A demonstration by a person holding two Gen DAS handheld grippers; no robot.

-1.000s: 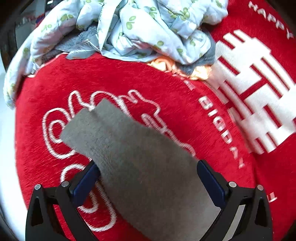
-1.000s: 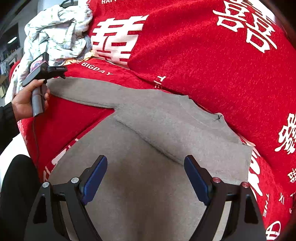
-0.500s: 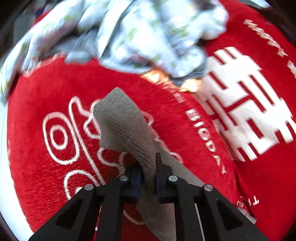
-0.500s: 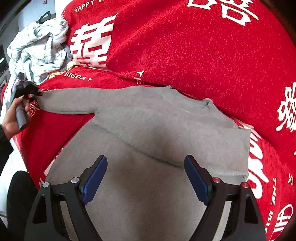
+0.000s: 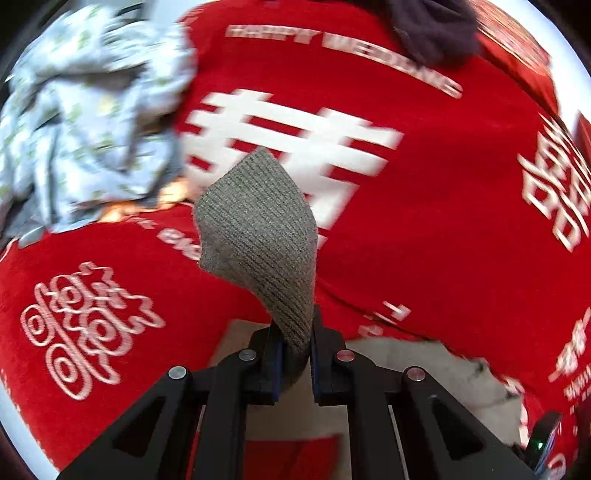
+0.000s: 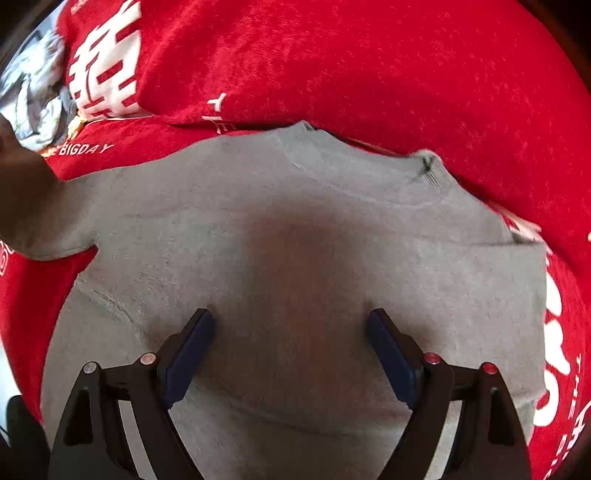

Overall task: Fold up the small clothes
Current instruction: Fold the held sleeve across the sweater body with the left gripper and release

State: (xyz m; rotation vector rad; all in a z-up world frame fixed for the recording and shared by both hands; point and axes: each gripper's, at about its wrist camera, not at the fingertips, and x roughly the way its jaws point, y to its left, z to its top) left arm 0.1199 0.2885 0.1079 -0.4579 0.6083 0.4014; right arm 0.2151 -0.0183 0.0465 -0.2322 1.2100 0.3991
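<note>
A small grey knit sweater [image 6: 295, 240] lies spread flat on a red printed cover [image 6: 369, 66], neckline at the far side. My left gripper [image 5: 294, 332] is shut on the sweater's sleeve cuff [image 5: 258, 229] and holds it lifted, the ribbed cuff standing up above the jaws. The sweater's body [image 5: 424, 369] shows below and behind the left gripper. My right gripper [image 6: 290, 321] is open, its fingertips pressed down on the sweater's chest. The lifted sleeve [image 6: 48, 206] runs off the left edge of the right wrist view.
A crumpled pale blue garment with a green leaf print [image 5: 85, 122] is heaped at the far left; it also shows in the right wrist view [image 6: 33, 96]. A dark garment [image 5: 432, 26] lies at the far top. The red cover rises as a cushion behind the sweater.
My left gripper closed on the sleeve cuff, lifted it and swung it right, over the sweater's body. My right gripper moved forward and down onto the sweater's chest, still open.
</note>
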